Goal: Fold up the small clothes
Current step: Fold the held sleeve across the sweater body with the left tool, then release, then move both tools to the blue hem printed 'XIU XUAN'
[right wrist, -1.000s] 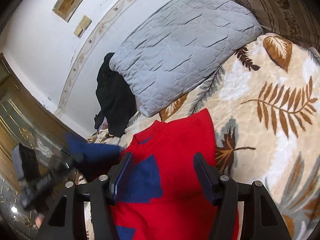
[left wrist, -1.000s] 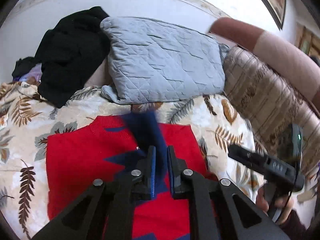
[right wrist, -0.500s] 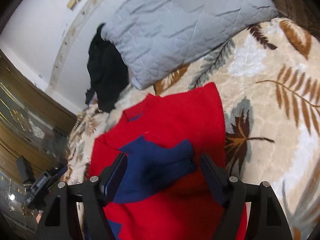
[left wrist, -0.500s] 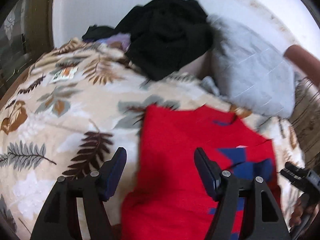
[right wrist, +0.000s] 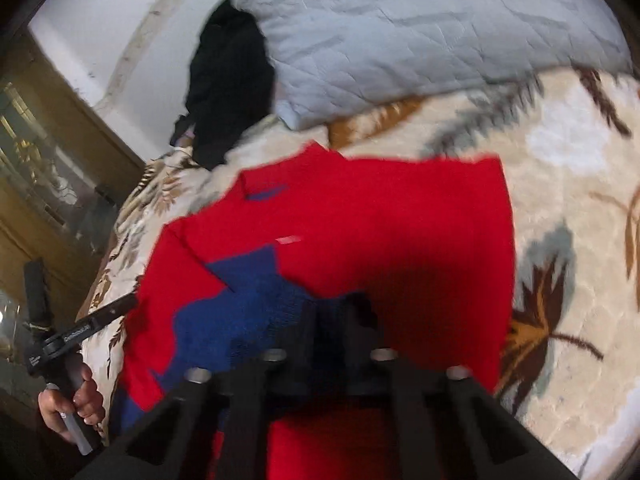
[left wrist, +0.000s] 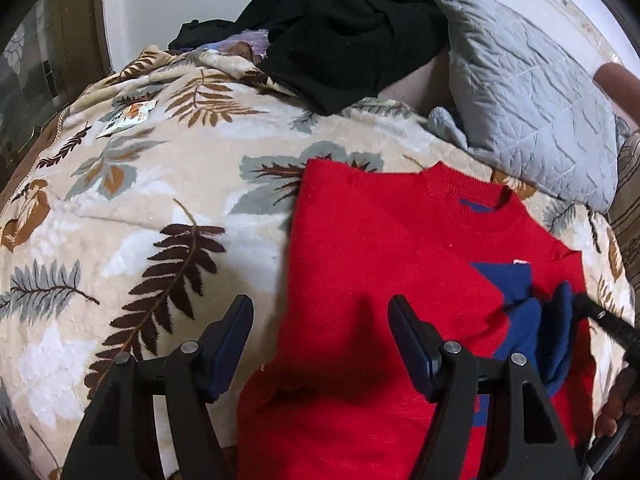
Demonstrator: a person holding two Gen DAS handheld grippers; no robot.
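A small red sweater (left wrist: 380, 264) with a navy blue sleeve (left wrist: 532, 320) folded across its front lies on the leaf-print blanket (left wrist: 160, 184). My left gripper (left wrist: 320, 344) is open and empty, just above the sweater's left edge. In the right wrist view the sweater (right wrist: 400, 220) fills the middle. My right gripper (right wrist: 332, 320) has its jaws together on the end of the blue sleeve (right wrist: 240, 304). The picture there is blurred.
A grey quilted pillow (left wrist: 528, 92) and a heap of black clothes (left wrist: 344, 28) lie at the head of the bed. A small packet (left wrist: 128, 116) lies on the blanket at the left. A wooden cabinet (right wrist: 48, 168) stands beside the bed.
My left gripper let go of the blue sleeve, opened and moved to the sweater's left edge. My right gripper closed on the sleeve lying across the sweater.
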